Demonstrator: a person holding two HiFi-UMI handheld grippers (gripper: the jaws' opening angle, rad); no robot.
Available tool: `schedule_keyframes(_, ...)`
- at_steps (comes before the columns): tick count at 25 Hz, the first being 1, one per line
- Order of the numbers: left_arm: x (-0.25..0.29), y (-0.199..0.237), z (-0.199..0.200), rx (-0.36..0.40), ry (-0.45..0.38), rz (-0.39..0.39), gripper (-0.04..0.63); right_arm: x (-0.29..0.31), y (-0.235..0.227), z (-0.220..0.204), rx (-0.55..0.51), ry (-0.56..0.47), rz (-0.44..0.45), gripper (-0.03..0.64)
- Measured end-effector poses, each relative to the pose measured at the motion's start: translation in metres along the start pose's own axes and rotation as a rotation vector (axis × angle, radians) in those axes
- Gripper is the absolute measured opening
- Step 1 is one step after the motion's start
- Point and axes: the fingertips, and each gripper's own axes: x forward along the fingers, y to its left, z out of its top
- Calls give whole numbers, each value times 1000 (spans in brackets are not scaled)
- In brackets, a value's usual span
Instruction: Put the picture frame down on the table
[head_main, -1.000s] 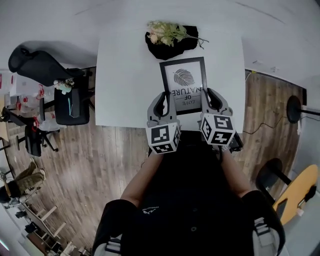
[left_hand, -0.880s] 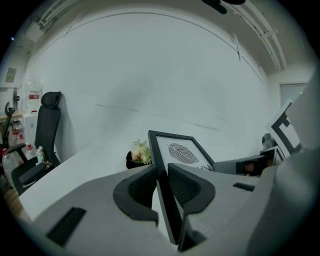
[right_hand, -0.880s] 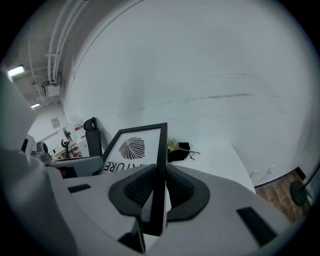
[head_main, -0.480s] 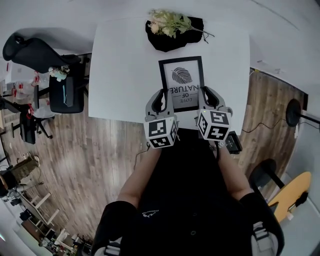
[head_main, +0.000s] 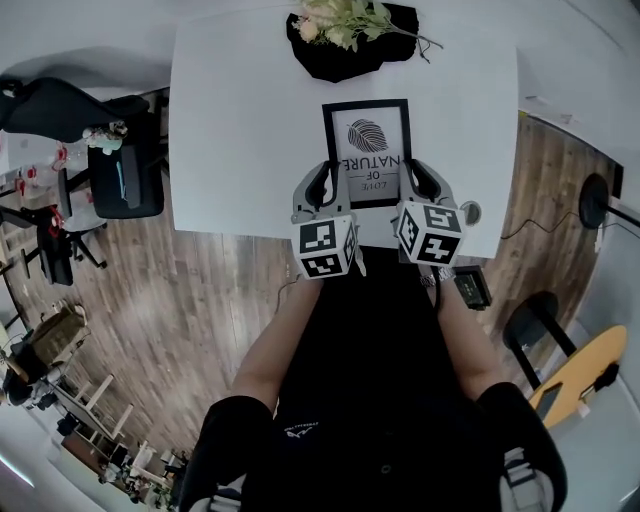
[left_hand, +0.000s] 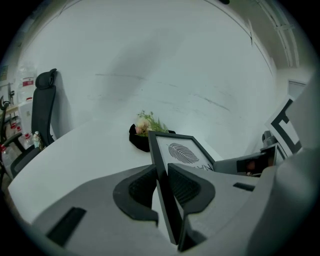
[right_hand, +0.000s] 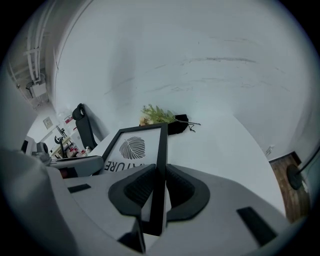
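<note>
Both left gripper (head_main: 325, 185) and right gripper (head_main: 418, 182) clamp the picture frame (head_main: 366, 150); flowers (head_main: 345, 18) beyond.

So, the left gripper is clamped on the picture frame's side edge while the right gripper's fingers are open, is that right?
Not quite: the right gripper is also clamped on the picture frame, on its other side edge, as the right gripper view shows.

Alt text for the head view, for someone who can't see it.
A person grips a black picture frame by its side edges, left tool and right tool clamped on it, over a white table. Flowers lie at the table's far edge.
</note>
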Motion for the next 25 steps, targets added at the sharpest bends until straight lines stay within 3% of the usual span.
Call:
schedule_keyframes(7,26,24,-27,-74,95,-19,75,31,3,-20,5,58,-23,66)
schedule_keyframes(18,64,47,-54,2,231,-47,75,72,4,-48,38,173,-43,67)
schedule_keyframes(25,83,54,-61,-8,289,-47,75,91,-1,-56,78,216,-69,67)
